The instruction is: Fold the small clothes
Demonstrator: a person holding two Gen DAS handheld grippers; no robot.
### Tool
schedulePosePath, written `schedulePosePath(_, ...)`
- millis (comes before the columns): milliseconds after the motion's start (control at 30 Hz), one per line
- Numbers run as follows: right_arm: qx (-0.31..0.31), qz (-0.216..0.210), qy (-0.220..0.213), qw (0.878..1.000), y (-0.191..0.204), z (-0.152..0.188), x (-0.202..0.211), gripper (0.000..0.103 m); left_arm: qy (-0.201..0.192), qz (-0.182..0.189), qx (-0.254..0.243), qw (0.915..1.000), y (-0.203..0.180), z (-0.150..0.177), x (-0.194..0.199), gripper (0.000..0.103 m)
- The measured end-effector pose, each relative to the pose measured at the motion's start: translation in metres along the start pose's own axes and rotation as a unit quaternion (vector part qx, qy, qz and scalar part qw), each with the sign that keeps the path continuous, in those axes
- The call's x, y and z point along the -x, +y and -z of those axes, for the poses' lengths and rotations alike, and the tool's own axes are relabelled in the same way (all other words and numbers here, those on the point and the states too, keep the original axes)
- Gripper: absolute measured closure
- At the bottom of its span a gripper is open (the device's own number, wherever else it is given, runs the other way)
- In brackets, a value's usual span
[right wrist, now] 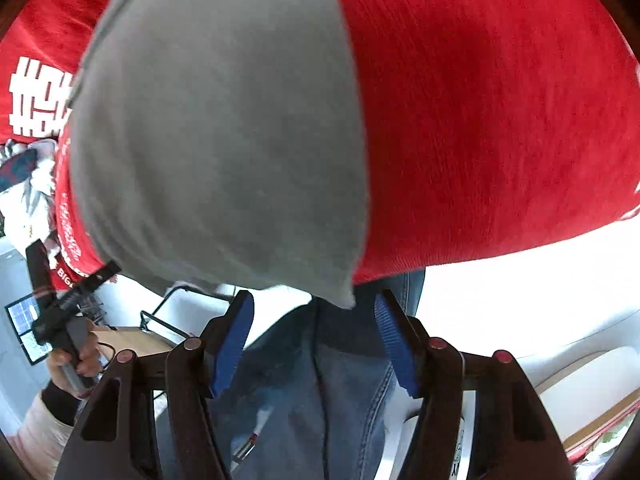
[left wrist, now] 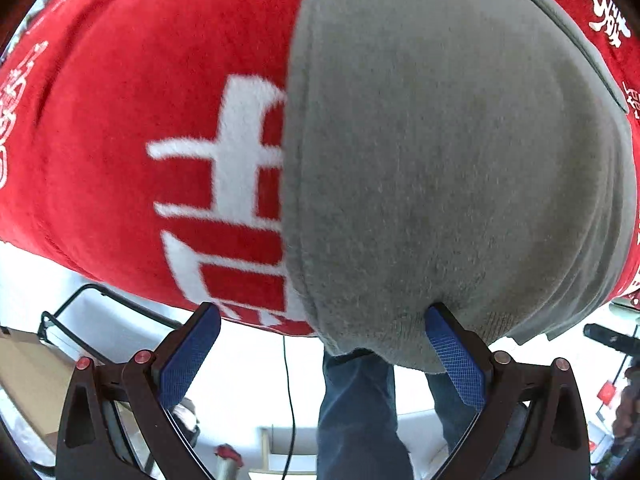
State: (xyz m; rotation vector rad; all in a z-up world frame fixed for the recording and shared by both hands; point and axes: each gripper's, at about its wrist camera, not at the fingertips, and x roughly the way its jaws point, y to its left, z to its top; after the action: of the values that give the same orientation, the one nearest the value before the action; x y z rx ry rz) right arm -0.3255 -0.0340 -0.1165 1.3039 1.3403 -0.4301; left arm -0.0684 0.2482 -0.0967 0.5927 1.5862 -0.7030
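Note:
A grey garment (left wrist: 440, 152) lies flat on a red cloth (left wrist: 132, 80) with white characters that covers the table. Its near edge hangs slightly over the table's front edge. My left gripper (left wrist: 322, 312) stands open above that edge, one grey corner between its blue pads (left wrist: 456, 360) and brushing the right one. In the right wrist view the grey garment (right wrist: 220, 128) fills the middle, and its other near corner dips between the fingertips of my right gripper (right wrist: 316, 298), which is open and not pressing on it. My left gripper (right wrist: 72, 268) shows at the far left.
A person in blue jeans (right wrist: 304, 380) stands at the table's front edge, a hand (right wrist: 76, 356) on the left gripper's handle. A cardboard box (left wrist: 28, 376) and a black metal frame (left wrist: 92, 300) stand on the floor below left. A pile of other clothes (right wrist: 28, 184) lies beyond the garment.

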Motion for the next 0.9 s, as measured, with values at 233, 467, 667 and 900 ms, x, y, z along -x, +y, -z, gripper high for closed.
schedulePosePath(233, 0.0, -0.042, -0.014, 0.999, 0.004, -0.009, -0.019, 0.049, -0.002, 0.028, -0.02, 0.9994, -0.012, 0.005, 0.003, 0.025)
schedulePosePath(467, -0.016, -0.107, -0.029, 0.994, 0.005, 0.003, 0.015, 0.092, 0.005, 0.086, -0.05, 0.995, -0.021, 0.009, 0.031, 0.093)
schedulePosePath(667, -0.02, -0.209, -0.082, 0.974, 0.022, -0.018, 0.081, 0.092, -0.044, 0.14, -0.051, 0.9879, -0.015, -0.015, 0.098, 0.093)
schedulePosePath(900, -0.008, -0.252, -0.138, 0.958, 0.047, -0.117, 0.138, 0.092, -0.126, 0.131, -0.049, 0.982, -0.026, -0.104, 0.137, 0.093)
